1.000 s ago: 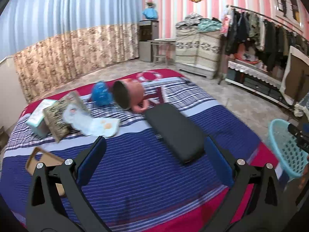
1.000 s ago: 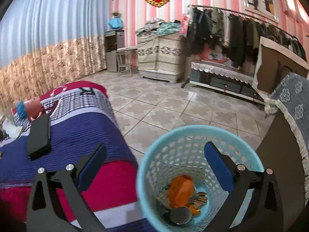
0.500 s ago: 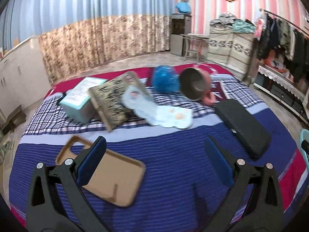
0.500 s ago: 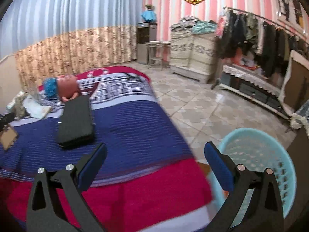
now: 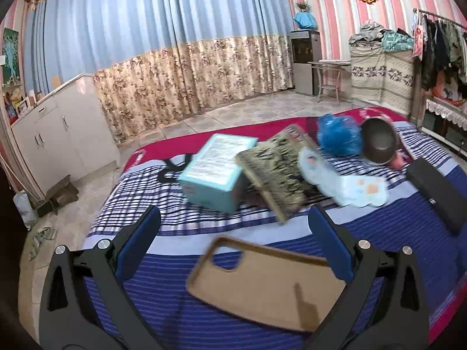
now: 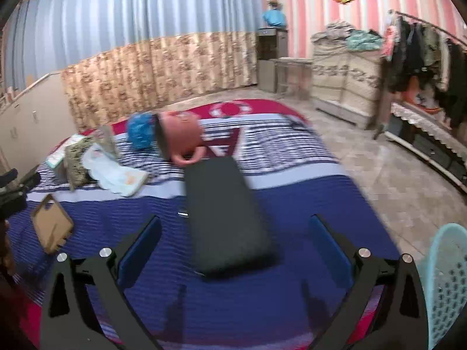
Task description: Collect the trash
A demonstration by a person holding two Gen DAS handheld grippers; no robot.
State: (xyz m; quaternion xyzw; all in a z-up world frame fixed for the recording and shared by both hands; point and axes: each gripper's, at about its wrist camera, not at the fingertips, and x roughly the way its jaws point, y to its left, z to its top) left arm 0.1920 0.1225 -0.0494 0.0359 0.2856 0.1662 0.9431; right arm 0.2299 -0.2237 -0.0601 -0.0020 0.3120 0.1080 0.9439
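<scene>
On the striped bed lie a tan phone case (image 5: pixel 262 285), a teal box (image 5: pixel 214 172), a patterned gold packet (image 5: pixel 275 172), a white diaper-like wrapper (image 5: pixel 350 188), a blue crumpled bag (image 5: pixel 338 140) and a pink potty (image 5: pixel 379 143). My left gripper (image 5: pixel 233 245) hangs open just above the phone case. In the right wrist view, my right gripper (image 6: pixel 235 250) stands open over a black flat pad (image 6: pixel 224 215). The phone case (image 6: pixel 52 223) lies far left there, and the potty (image 6: pixel 181 138) sits behind the pad. A light-blue mesh bin (image 6: pixel 443 285) stands at the bed's right.
White cabinets (image 5: pixel 58 137) line the left wall under blue and floral curtains. A clothes rack (image 6: pixel 423 58) and covered furniture (image 6: pixel 341 67) stand across the tiled floor on the right. Part of the other gripper (image 6: pixel 14 186) shows at the left edge.
Both views have swung left. The left gripper moved from the black pad toward the phone case and box. The right gripper left the bin and now hangs over the bed.
</scene>
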